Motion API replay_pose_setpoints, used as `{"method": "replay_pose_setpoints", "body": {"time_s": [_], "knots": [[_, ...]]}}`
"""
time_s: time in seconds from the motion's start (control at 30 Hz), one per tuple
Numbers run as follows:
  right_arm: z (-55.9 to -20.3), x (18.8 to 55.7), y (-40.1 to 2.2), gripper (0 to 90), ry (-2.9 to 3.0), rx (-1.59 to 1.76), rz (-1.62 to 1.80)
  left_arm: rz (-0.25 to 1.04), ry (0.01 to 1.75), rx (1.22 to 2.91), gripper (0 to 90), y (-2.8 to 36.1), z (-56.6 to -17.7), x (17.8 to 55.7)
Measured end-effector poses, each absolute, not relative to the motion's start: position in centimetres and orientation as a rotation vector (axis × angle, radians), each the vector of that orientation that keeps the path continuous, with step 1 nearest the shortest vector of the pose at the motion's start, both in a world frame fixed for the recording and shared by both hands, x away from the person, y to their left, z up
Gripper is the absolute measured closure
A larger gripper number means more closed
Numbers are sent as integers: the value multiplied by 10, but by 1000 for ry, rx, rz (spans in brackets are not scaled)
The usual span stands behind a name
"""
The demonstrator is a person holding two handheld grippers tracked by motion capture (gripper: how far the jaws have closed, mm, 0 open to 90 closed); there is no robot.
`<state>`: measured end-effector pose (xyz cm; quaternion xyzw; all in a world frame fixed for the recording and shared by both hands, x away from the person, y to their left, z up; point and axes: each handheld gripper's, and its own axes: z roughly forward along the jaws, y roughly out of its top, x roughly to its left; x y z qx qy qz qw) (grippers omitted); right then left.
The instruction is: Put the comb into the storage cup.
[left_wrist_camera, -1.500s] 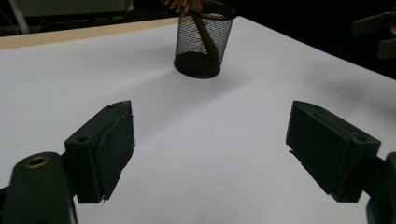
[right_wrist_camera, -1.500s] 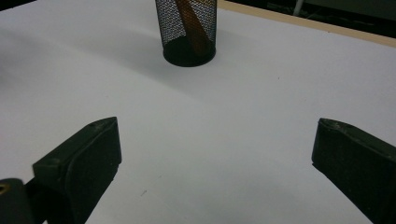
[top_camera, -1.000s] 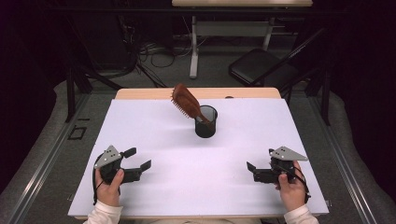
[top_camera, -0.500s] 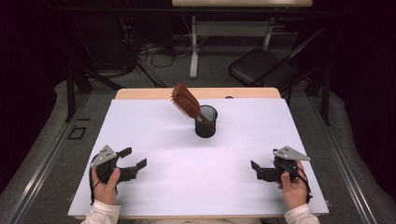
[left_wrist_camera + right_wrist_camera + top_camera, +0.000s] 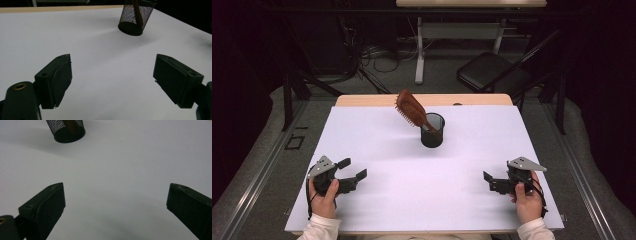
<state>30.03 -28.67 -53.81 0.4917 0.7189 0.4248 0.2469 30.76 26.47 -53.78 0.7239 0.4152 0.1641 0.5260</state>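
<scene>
Hairbrush [image 5: 411,108] stands handle-down in the black mesh cup [image 5: 432,130] at the far centre of the tabletop [image 5: 377,150], its bristled head leaning out toward 10 o'clock. To lift it well, judge the approach from above, close on the exposed head or neck, and draw along the lean so the cup is not tipped. Left tongs [image 5: 351,173] and right tongs [image 5: 488,181] rest released and empty, well apart from the cup, which lies at about 1 o'clock and 11 o'clock from them.
</scene>
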Motion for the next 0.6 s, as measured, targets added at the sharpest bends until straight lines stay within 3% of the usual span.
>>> {"method": "replay_pose_setpoints", "body": {"time_s": [0.6], "knots": [[-541, 303, -288, 20, 1970, 1364, 1147, 385, 1006, 1733, 156, 265, -541, 310]]}}
